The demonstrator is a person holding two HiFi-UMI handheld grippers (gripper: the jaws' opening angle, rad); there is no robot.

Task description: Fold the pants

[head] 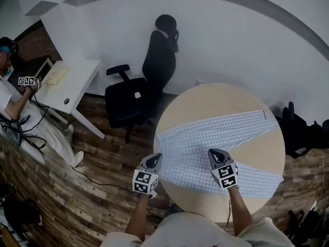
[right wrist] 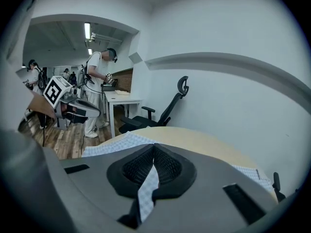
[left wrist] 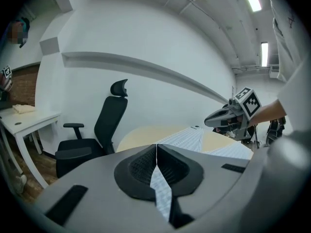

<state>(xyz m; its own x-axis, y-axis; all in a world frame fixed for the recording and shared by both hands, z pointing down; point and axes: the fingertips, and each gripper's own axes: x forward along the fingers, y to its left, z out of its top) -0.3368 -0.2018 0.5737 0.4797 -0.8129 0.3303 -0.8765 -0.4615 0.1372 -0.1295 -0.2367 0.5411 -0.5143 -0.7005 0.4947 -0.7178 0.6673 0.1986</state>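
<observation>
Light blue checked pants (head: 216, 138) lie spread across the round wooden table (head: 216, 94), one leg reaching toward the far right. My left gripper (head: 156, 158) is shut on the pants' near left edge, at the table's rim. My right gripper (head: 212, 152) is shut on the fabric further right along the near edge. In the left gripper view a strip of checked cloth (left wrist: 160, 183) is pinched between the shut jaws of the left gripper (left wrist: 156, 147), and the right gripper (left wrist: 228, 116) shows beyond. In the right gripper view cloth (right wrist: 146, 188) sits likewise in the right gripper (right wrist: 154, 147).
A black office chair (head: 128, 99) stands just left of the table, against the white wall. A white desk (head: 67, 81) and a seated person (head: 7, 102) are at the far left. Dark bags (head: 300, 133) sit right of the table. Cables run over the wooden floor (head: 87, 174).
</observation>
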